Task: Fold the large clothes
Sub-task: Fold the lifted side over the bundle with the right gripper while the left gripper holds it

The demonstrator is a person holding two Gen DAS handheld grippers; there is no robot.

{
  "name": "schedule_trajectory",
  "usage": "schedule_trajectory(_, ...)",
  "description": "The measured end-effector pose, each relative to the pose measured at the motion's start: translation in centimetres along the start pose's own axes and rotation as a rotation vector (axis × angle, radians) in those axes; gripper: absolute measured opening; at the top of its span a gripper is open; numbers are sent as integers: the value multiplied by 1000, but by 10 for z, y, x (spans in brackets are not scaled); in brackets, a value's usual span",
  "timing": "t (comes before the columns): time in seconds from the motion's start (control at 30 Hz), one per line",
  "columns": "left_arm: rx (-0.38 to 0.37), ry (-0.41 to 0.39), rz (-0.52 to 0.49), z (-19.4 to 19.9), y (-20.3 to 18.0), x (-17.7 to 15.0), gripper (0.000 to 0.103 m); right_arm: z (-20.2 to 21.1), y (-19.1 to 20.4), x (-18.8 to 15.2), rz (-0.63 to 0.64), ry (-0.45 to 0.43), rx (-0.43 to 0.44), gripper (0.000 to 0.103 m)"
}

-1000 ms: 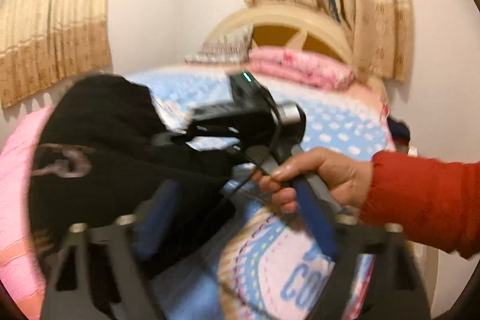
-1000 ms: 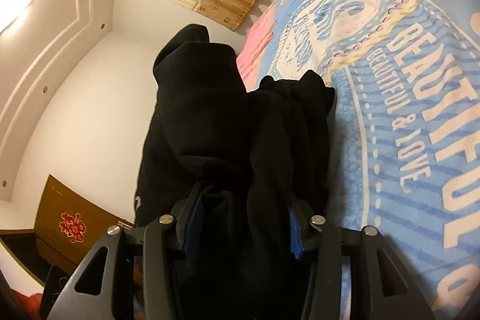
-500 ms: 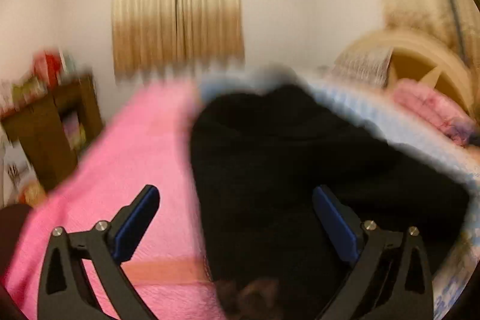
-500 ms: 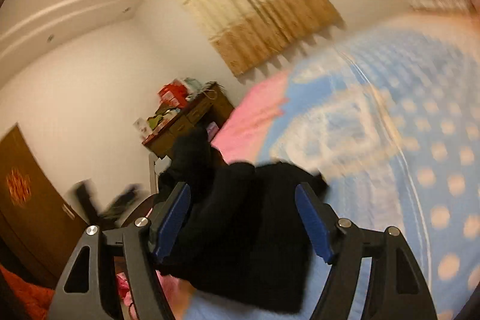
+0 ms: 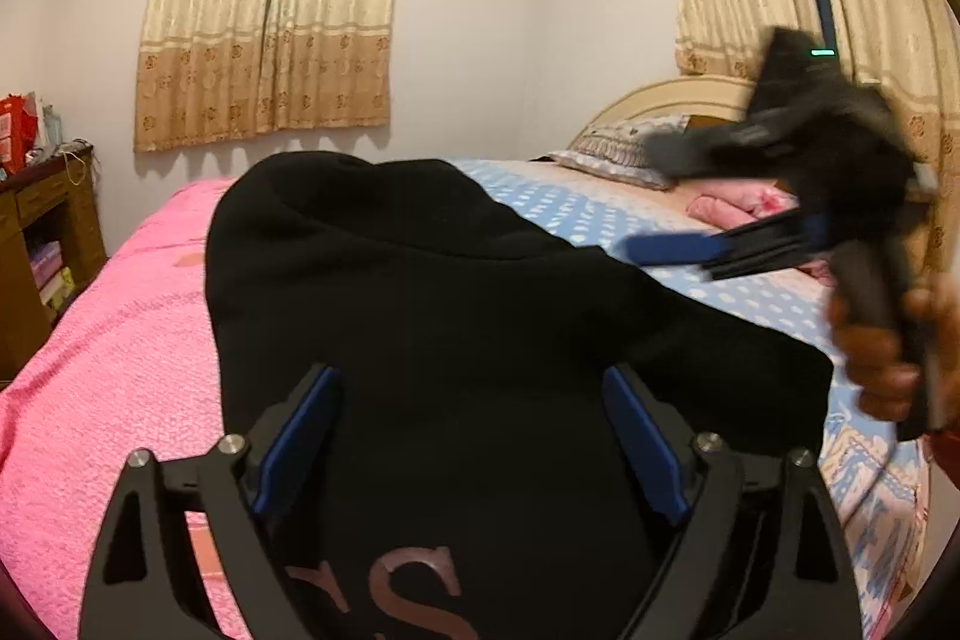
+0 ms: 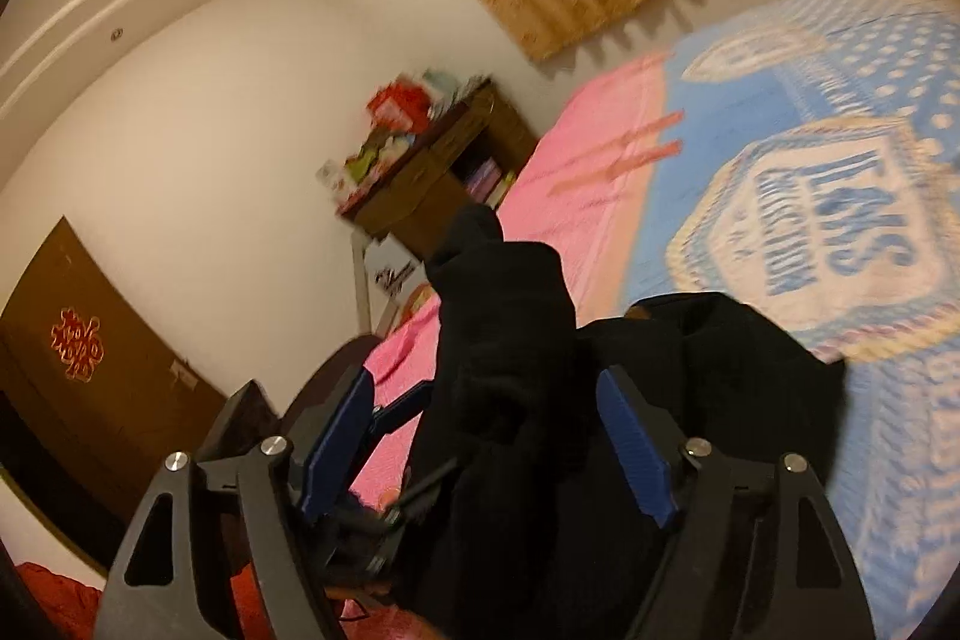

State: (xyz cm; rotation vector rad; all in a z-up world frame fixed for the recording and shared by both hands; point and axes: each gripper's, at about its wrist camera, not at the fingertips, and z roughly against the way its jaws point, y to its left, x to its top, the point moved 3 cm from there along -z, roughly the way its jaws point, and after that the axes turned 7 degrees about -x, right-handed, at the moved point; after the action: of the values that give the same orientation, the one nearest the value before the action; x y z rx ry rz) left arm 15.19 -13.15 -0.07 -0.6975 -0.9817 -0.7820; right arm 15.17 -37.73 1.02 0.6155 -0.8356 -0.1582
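Risk: both grippers, left (image 5: 471, 436) and right (image 6: 489, 439), gape wide, so the unheld black garment (image 5: 456, 292) may slump unfolded.

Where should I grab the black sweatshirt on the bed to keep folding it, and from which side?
Take the black sweatshirt at its free corner over the blue bedspread, coming in from the right with the right gripper. That edge lies thin and flat, while the middle is a thick mound under the open left gripper.

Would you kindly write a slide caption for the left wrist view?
Open left tool over a black garment on the bed; right tool at right.
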Motion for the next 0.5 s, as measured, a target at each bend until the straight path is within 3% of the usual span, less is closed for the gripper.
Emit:
schedule_trajectory(0.1,-16,-11,-3,-5,-7,0,92,-45,6,-5,47,124,16,79)
schedule_trajectory(0.17,-21,-10,-35,-6,-16,-4,92,-72,3,-13,57,183,-19,79)
schedule_trajectory(0.2,-22,-3,-56,-7,-21,-5,92,-79,-1,-17,50,196,-23,72)
schedule_trajectory(0.23,-31,10,-75,-8,-28,-7,92,-80,-4,-20,35,202,-9,51)
schedule_trajectory(0.37,-99,46,-220,-8,-61,-4,92,-49,-2,-30,63,138,-20,37)
schedule_trajectory(0.47,-259,2,-232,17,-82,18,95,-3,-8,-42,48,65,-22,35)
schedule_trajectory(0.5,-282,-17,-223,23,-84,27,98,14,-17,-48,24,47,-25,35)
